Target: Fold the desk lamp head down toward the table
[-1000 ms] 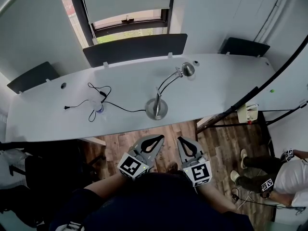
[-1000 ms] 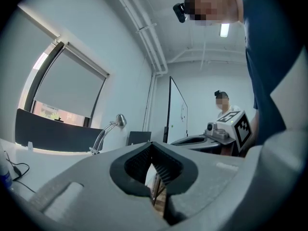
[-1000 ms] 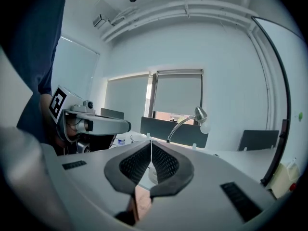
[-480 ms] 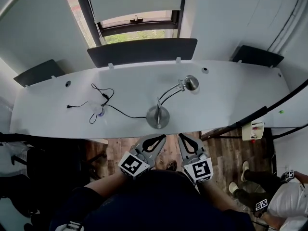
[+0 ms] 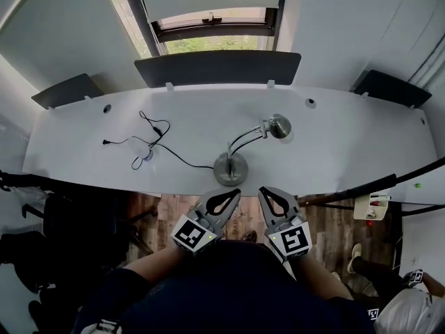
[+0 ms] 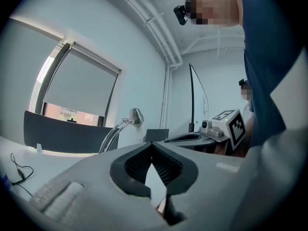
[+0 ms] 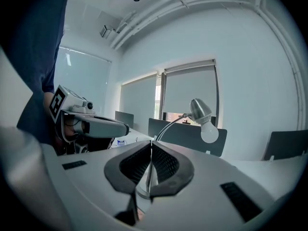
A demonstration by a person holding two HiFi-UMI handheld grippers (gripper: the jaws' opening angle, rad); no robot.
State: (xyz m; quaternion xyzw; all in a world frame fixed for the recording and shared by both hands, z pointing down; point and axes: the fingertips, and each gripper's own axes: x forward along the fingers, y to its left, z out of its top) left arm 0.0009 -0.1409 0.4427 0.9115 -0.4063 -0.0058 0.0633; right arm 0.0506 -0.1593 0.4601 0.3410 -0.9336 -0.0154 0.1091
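A silver desk lamp stands on the long white table (image 5: 334, 145). Its round base (image 5: 230, 168) sits near the table's front edge, its curved arm (image 5: 245, 137) rises to the right, and its head (image 5: 279, 125) is raised. In the right gripper view the head (image 7: 199, 110) carries a white bulb (image 7: 210, 132). The left gripper view shows the head (image 6: 136, 115) ahead. My left gripper (image 5: 229, 193) and right gripper (image 5: 265, 191) hover side by side just short of the table's front edge, below the base. Both are shut and hold nothing.
A black cable (image 5: 161, 145) with a plug lies left of the lamp. Dark divider panels (image 5: 217, 67) stand along the table's far edge under a window (image 5: 208, 26). A black chair (image 5: 83, 221) sits at the left, wood floor lies under the table, and a seated person (image 5: 410, 308) is at the lower right.
The table and lamp have slid lower in the head view, toward both grippers. The lamp's shape is unchanged and both grippers remain shut.
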